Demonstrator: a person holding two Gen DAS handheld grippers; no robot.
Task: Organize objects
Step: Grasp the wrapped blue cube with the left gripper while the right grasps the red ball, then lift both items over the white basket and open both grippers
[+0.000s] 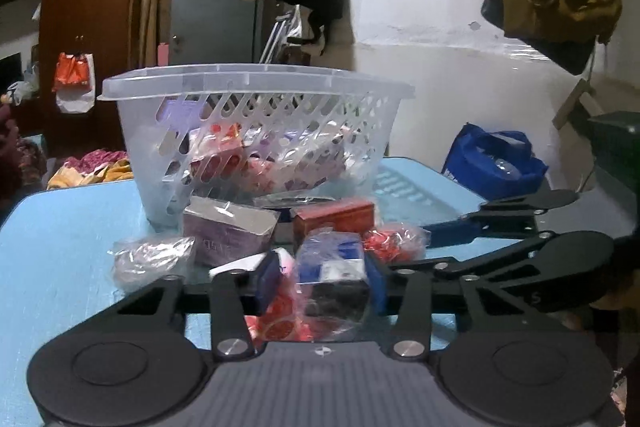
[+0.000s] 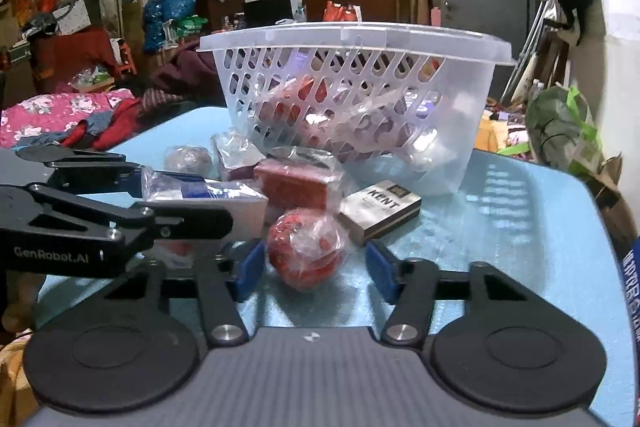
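Note:
My left gripper (image 1: 322,283) is shut on a plastic-wrapped blue and white box (image 1: 332,275), low over the blue table (image 1: 60,227). The right wrist view shows that box (image 2: 200,187) between the left gripper's (image 2: 160,201) jaws. My right gripper (image 2: 316,269) is open around a red ball in clear wrap (image 2: 308,251). Its left pad is against the ball and a thin gap shows at the right pad. A clear plastic basket (image 1: 256,83) with several packets inside stands just behind the pile.
A red box (image 2: 296,187), a Kent box (image 2: 380,209), a purple box (image 1: 228,231) and a wrapped pale bundle (image 1: 152,259) lie in front of the basket (image 2: 352,39). A blue bag (image 1: 496,159) sits beyond the table's far right corner. Bare tabletop (image 2: 520,227) lies right of the pile.

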